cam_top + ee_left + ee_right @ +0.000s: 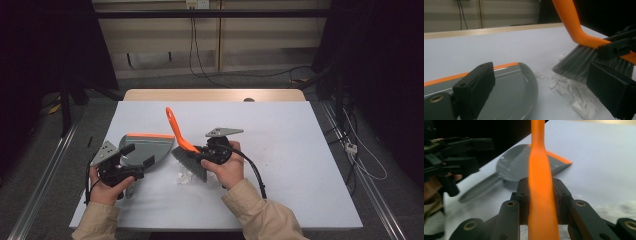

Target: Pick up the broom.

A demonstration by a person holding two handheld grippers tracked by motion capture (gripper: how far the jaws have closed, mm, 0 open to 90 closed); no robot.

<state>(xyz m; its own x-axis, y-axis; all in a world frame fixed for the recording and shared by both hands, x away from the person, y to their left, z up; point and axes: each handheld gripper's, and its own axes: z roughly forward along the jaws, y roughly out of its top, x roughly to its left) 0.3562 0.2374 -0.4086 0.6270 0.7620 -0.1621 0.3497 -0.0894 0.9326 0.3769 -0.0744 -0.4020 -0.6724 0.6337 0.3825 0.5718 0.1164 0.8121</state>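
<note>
Sweeping too hard could scatter the white paper scraps point(184, 176) past the grey orange-edged plastic dustpan point(145, 145) — right gripper point(206, 152) clamps the orange-handled grey-bristled brush point(184, 144). Left gripper point(136, 156) stands open by the pan — unheld, it may slide.

A white-topped desk point(300, 150) with a wooden far edge stands over grey carpet; black cables point(235, 74) trail from a wall socket point(196, 4), and a white power strip point(351, 147) lies beyond the desk's right edge.

The grey dustpan point(509, 92) lies at seven o'clock. The brush point(584, 60) sweeps at three o'clock, touching white paper scraps point(574, 92) at five.
</note>
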